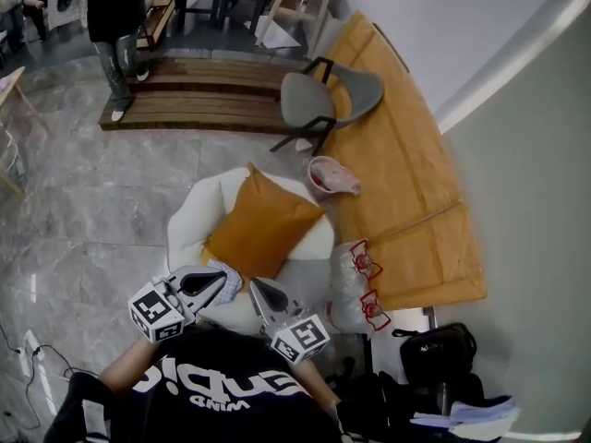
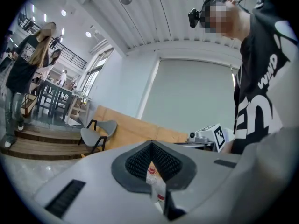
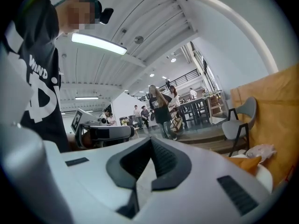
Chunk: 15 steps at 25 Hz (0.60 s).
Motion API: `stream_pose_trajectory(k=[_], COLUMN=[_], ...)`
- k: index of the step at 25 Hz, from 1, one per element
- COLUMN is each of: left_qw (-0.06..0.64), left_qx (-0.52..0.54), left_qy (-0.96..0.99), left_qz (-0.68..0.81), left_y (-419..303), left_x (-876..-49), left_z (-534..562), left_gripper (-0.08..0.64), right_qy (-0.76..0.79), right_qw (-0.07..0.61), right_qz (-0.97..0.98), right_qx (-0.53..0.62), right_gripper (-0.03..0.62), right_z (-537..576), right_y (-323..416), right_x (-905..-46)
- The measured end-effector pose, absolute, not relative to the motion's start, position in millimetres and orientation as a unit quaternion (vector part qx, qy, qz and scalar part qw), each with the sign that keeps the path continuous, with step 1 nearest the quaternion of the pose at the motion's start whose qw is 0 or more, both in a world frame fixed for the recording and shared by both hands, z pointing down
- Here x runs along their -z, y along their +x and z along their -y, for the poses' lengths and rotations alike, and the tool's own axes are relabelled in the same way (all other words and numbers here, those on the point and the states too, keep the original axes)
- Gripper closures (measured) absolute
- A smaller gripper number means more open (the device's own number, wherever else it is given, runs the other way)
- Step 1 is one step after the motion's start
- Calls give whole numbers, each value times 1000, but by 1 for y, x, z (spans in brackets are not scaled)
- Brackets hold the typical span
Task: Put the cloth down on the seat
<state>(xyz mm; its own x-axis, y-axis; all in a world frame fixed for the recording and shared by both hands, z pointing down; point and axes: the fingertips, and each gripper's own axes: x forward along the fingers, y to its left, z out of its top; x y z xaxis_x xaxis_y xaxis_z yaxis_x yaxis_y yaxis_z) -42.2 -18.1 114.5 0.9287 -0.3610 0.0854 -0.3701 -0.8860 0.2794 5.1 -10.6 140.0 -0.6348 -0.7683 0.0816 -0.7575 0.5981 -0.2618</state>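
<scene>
The seat is a white armchair with an orange cushion on it, in the middle of the head view. A small pale checked cloth hangs at the seat's near edge. My left gripper is shut on it from the left. My right gripper faces it from the right, a short way off, its jaws shut on a pale strip that looks like the same cloth. In the left gripper view the left gripper has its pads pressed together. The right gripper looks the same in its own view.
A grey chair stands behind the armchair beside an orange-brown panel. Plastic bags with red print and a pinkish bundle lie to the seat's right. A black bag sits near right. A person stands by wooden steps.
</scene>
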Motion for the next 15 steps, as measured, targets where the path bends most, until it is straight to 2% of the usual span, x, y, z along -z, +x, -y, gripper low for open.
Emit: stream_pose_trajectory(k=[15], left_qw=[144], left_qx=[-11], left_qy=[970], left_qz=[196], left_y=[-42], left_x=[-112], left_z=[35], left_gripper=[554], right_qy=[-425], right_qw=[13], right_qz=[-897], right_qx=[123], right_gripper=[574], right_z=[22], right_y=[13], right_x=[-134])
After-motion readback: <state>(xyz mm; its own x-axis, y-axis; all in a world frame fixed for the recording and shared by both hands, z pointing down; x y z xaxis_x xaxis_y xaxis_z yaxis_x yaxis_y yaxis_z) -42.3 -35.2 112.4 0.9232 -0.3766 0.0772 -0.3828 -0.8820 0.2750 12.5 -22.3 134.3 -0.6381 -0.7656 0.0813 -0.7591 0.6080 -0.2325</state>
